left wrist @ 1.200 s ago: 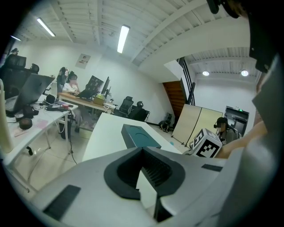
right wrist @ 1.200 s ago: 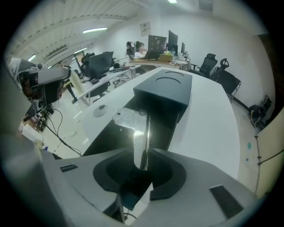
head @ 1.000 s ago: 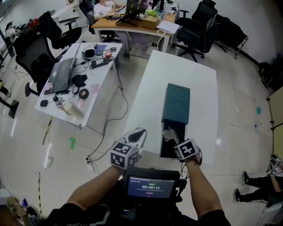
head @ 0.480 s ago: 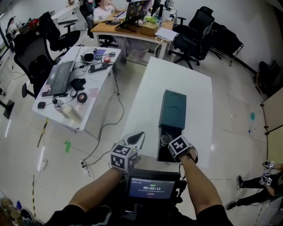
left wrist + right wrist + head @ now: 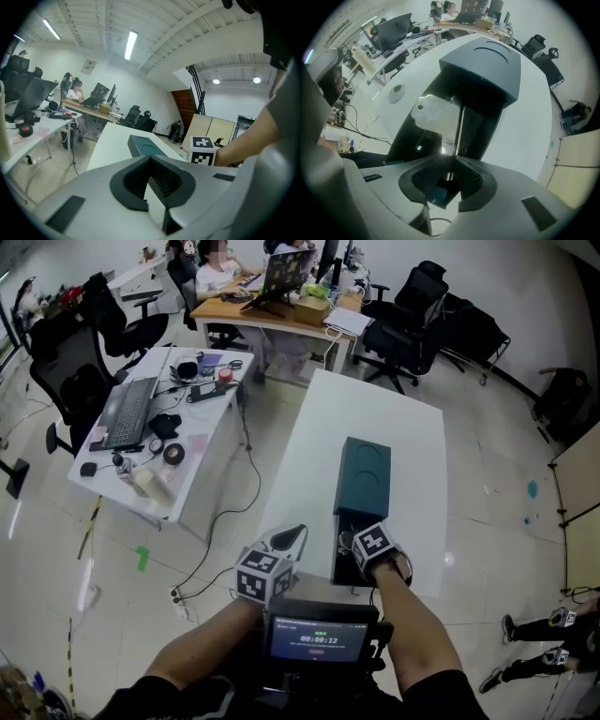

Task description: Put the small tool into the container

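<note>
Right gripper view: my right gripper (image 5: 451, 161), jaws just tightened on the small tool (image 5: 436, 117), holds it lengthwise over the open container (image 5: 487, 61).

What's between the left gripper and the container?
Only bare white table; nothing lies between the left gripper and the container, as the left gripper view shows.

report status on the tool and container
Left gripper shut, empty. Right gripper just closed further on small tool, pointing down over open container. Nothing blocking the opening.
</note>
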